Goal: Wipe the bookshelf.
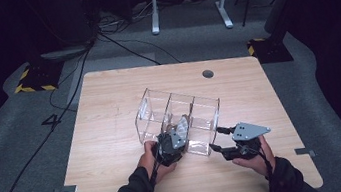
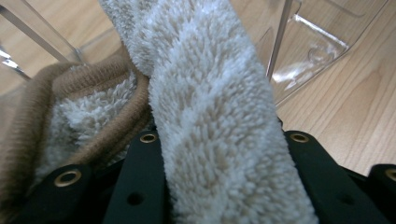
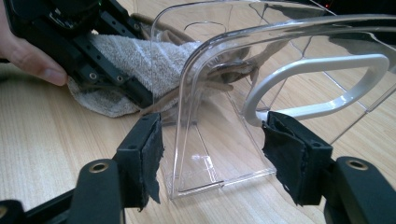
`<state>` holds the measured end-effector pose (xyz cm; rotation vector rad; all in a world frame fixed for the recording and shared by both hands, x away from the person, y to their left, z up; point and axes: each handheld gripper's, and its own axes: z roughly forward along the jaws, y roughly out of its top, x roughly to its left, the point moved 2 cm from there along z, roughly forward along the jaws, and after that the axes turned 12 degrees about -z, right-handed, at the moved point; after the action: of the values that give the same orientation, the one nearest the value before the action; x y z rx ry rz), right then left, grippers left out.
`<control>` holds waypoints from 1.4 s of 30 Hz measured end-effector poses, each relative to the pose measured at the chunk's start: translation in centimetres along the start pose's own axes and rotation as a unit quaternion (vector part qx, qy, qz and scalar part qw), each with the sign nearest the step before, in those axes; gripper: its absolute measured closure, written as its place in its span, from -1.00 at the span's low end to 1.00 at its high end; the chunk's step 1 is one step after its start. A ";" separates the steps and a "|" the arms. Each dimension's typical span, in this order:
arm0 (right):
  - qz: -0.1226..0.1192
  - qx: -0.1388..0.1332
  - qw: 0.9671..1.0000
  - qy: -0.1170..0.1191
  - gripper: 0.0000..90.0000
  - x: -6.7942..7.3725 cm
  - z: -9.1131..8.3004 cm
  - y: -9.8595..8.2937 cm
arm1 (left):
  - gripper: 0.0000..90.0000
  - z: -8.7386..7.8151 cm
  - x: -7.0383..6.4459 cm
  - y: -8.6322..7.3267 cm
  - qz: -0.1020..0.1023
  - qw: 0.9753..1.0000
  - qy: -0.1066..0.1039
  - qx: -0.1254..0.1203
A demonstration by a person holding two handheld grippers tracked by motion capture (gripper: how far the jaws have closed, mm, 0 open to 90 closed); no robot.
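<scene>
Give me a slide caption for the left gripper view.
Left hand-held gripper clamping a fluffy beige-and-white towel beside the clear plastic divided organizer.

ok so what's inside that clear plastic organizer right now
A fuzzy cream cloth with brown trim, clamped by the left gripper, pokes into the clear organizer. The gripper hides how far in it reaches; the other compartments look empty.

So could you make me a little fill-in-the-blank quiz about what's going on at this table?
1. The left tool is shut on a fluffy ____.
2. The clear plastic box on the table has ____ compartments.
3. The jaws of the right tool stand ____ around the near end of the box.
4. The table top is made of ____.

Missing words: sock; three; open; wood
</scene>
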<state>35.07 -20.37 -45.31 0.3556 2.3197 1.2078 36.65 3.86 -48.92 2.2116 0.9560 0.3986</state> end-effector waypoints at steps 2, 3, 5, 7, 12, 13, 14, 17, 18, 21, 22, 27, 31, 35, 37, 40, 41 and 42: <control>0.000 -0.001 1.000 0.000 -0.16 0.0 0.0 0.0 | 0.47 -0.6 0.1 0.4 0.000 1.000 0.000 -0.013; 0.001 -0.001 1.000 0.001 -0.16 0.0 0.0 0.0 | 0.47 -0.8 0.1 0.6 -0.001 1.000 -0.001 -0.018; 0.000 0.001 1.000 0.000 -0.16 0.0 0.0 0.0 | 0.47 -1.6 0.2 1.2 0.003 1.000 0.001 -0.029; 0.000 0.000 1.000 0.000 -0.16 0.0 0.0 0.0 | 0.47 -2.4 0.4 1.9 0.000 0.999 -0.001 -0.047; 0.000 -0.001 1.000 0.001 -0.16 0.0 0.0 0.0 | 0.46 -4.1 0.9 3.9 0.002 0.997 0.003 -0.080; 0.001 -0.001 1.000 0.001 -0.16 0.0 0.0 0.0 | 0.46 -4.4 1.0 4.3 0.001 0.996 0.004 -0.088; 0.001 -0.001 1.000 0.001 -0.16 0.0 0.0 0.0 | 0.46 -4.6 1.2 4.8 -0.001 0.995 0.004 -0.095; 0.000 0.000 1.000 0.001 -0.16 0.0 0.0 0.0 | 0.45 -5.1 1.8 6.2 -0.014 0.994 -0.002 -0.112; 0.000 0.001 1.000 0.001 -0.16 0.0 0.0 0.0 | 0.45 -5.0 2.0 6.6 -0.016 0.993 -0.001 -0.114; -0.001 0.000 1.000 0.002 -0.16 0.0 0.0 0.0 | 0.45 -4.2 2.2 7.1 -0.013 0.994 0.002 -0.107; 0.000 0.000 1.000 0.002 -0.16 0.0 -0.1 0.0 | 0.45 -3.8 2.3 7.0 -0.016 0.995 0.003 -0.103; 0.001 -0.001 1.000 0.001 -0.16 -0.1 -0.2 -0.1 | 0.45 -2.6 2.2 6.6 -0.020 0.995 0.000 -0.093; 0.002 -0.001 1.000 0.000 -0.16 -0.2 -0.2 -0.1 | 0.45 -2.4 2.1 6.1 -0.021 0.995 -0.003 -0.093; 0.002 0.001 1.000 0.001 -0.16 -0.1 -0.1 -0.1 | 0.44 -2.0 2.0 5.3 -0.021 0.996 -0.009 -0.086; 0.002 0.001 1.000 0.002 -0.16 -0.1 -0.1 -0.1 | 0.43 -2.0 1.9 5.0 -0.017 0.996 -0.005 -0.088; 0.004 0.000 1.000 0.001 -0.16 -0.1 -0.1 -0.1 | 0.43 -2.0 1.8 4.8 -0.017 0.996 -0.003 -0.093; 0.004 0.000 1.000 0.002 -0.16 -0.1 -0.1 -0.1 | 0.43 -2.0 1.6 4.7 -0.015 0.995 0.000 -0.096; 0.003 0.000 1.000 0.002 -0.16 -0.1 -0.1 -0.1 | 0.43 -2.0 1.5 4.5 -0.011 0.995 0.004 -0.097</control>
<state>35.09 -20.51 -45.30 0.3599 2.3238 1.2120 39.02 3.70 -44.31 2.0236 0.9059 0.4690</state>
